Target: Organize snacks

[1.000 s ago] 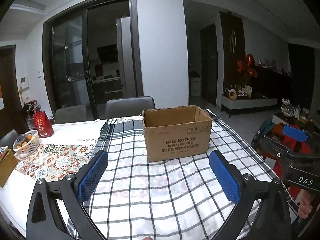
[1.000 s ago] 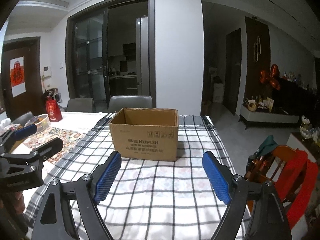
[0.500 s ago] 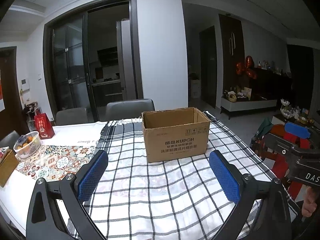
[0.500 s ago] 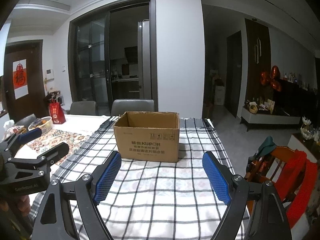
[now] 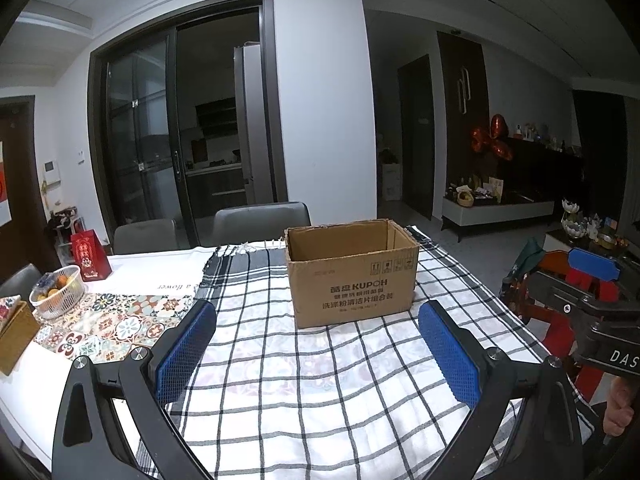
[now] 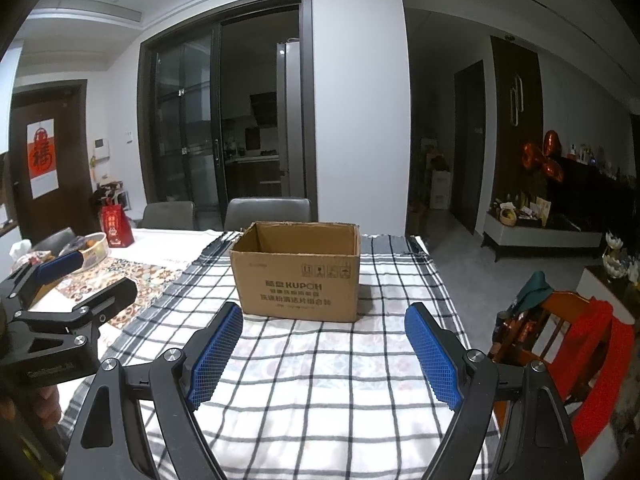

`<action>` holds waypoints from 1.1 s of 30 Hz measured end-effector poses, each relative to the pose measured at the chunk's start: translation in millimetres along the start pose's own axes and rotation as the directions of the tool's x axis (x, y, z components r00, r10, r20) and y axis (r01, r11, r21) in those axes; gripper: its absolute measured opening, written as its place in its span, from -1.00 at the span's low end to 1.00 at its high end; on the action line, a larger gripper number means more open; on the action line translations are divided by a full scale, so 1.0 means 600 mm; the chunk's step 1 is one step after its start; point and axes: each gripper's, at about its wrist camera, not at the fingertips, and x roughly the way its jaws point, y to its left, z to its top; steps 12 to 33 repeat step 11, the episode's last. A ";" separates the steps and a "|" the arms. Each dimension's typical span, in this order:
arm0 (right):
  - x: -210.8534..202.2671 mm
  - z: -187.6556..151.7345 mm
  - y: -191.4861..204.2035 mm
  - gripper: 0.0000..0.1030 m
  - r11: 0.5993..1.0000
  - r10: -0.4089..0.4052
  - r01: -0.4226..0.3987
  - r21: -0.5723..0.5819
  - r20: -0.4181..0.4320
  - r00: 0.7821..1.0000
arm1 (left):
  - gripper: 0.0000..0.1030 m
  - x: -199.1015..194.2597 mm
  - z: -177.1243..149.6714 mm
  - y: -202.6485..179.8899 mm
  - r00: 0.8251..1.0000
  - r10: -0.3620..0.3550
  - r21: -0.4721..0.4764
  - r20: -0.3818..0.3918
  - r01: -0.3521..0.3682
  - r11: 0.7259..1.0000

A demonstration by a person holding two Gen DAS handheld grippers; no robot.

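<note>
An open brown cardboard box [image 5: 352, 276] [image 6: 298, 276] stands upright on a black-and-white checked cloth [image 5: 320, 380] in the middle of the table. What lies inside it is hidden by its front wall. My left gripper [image 5: 316, 352] hangs open a little in front of the box, blue pads wide apart, nothing between them. My right gripper [image 6: 324, 354] is likewise open and empty in front of the box. Each gripper shows at the edge of the other's view. No loose snack packets are in sight.
A white basket of fruit [image 5: 58, 290], a red gift bag [image 5: 90, 256] and a wooden box [image 5: 14, 336] sit at the table's left on a patterned mat. Grey chairs [image 5: 260, 220] stand behind the table. A wooden chair with red cloth [image 6: 580, 340] is to the right.
Both views have tilted up slightly, so the box sits a little lower in frame. The grippers stay open and the box has not moved.
</note>
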 end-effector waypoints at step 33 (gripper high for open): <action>-0.002 0.002 0.001 0.63 1.000 0.003 -0.003 0.006 -0.008 1.000 | 1.00 0.000 -0.003 -0.001 1.000 -0.003 0.003 0.003 0.003 1.000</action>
